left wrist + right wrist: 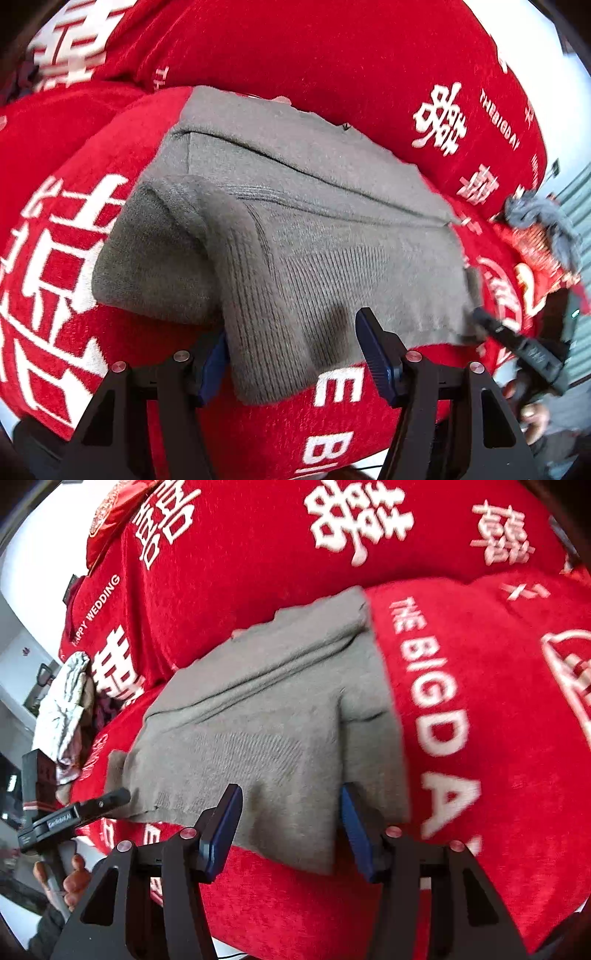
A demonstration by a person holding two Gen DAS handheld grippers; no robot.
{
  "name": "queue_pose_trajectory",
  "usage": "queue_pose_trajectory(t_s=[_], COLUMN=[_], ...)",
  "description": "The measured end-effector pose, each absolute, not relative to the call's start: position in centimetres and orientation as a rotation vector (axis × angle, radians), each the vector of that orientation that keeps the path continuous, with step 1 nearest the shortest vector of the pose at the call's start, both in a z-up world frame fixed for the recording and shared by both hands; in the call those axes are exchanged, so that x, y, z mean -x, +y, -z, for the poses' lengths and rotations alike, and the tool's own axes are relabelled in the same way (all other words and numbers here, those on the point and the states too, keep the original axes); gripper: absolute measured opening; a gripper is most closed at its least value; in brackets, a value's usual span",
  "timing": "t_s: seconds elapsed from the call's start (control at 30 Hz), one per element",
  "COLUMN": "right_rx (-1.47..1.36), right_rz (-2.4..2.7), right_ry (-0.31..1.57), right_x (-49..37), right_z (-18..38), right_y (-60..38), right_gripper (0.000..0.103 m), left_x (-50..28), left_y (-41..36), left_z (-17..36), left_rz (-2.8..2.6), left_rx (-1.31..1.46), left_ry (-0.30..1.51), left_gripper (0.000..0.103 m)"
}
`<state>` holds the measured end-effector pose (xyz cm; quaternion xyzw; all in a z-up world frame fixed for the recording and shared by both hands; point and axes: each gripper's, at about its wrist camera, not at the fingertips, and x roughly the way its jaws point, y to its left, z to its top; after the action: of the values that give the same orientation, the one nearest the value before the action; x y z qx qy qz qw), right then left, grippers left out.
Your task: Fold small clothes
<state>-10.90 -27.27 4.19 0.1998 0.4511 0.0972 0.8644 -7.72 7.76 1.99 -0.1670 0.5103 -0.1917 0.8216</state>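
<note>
You are working over a red cover (pixel 332 44) printed with white characters, which is filling both views; what it is lying on is not showing. The folded grey knit garment (pixel 295 229) is lying flat on it, its near hem reaching between both claws. Your left claw (pixel 295 354) is standing open, the hem sitting between its blue pads without being pinched. Your right claw (pixel 291 830) is likewise standing open over the garment's near edge, gripping nothing. Only the left view is showing a dark grey bundle (pixel 543 225) at the cover's right edge; only the right view is showing a crumpled pale cloth (pixel 66 705) at the left edge.
</note>
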Motion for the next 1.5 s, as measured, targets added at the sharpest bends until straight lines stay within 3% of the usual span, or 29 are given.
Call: queue_pose_trajectory(t_s=[0.07, 0.13, 0.27, 0.3, 0.4, 0.77, 0.87, 1.5], right_rx=[-0.412, -0.403, -0.377, -0.385, -0.384, -0.384, -0.35, -0.489], right_rz=[-0.212, -0.223, -0.201, -0.205, -0.219, -0.23, -0.23, -0.208], right_ry=[0.942, 0.947, 0.947, 0.948, 0.943, 0.958, 0.959, 0.754], right_x=[10.8, 10.9, 11.0, 11.0, 11.3, 11.0, 11.2, 8.6], right_z=[-4.3, -4.1, -3.8, -3.9, -4.2, -3.6, -3.9, -12.8], right_y=[-26.9, -26.6, -26.7, -26.9, -26.8, -26.3, -26.1, -27.4], right_gripper=[0.055, 0.045, 0.024, 0.016, 0.011, 0.011, 0.011, 0.008], left_x=[7.5, 7.3, 7.2, 7.3, 7.8, 7.6, 7.6, 5.2], left_y=[8.4, 8.8, 8.7, 8.7, 9.0, 9.3, 9.2, 9.1], left_z=[-1.8, -1.7, -1.6, -1.7, -2.3, -1.8, -2.3, -10.0], left_rz=[0.429, 0.44, 0.403, 0.4, 0.391, 0.378, 0.383, 0.329], left_rx=[0.403, 0.431, 0.392, 0.388, 0.36, 0.351, 0.353, 0.353], left_ry=[1.087, 1.084, 1.09, 1.088, 1.078, 1.118, 1.103, 0.893], left_gripper=[0.066, 0.063, 0.021, 0.02, 0.02, 0.02, 0.011, 0.011])
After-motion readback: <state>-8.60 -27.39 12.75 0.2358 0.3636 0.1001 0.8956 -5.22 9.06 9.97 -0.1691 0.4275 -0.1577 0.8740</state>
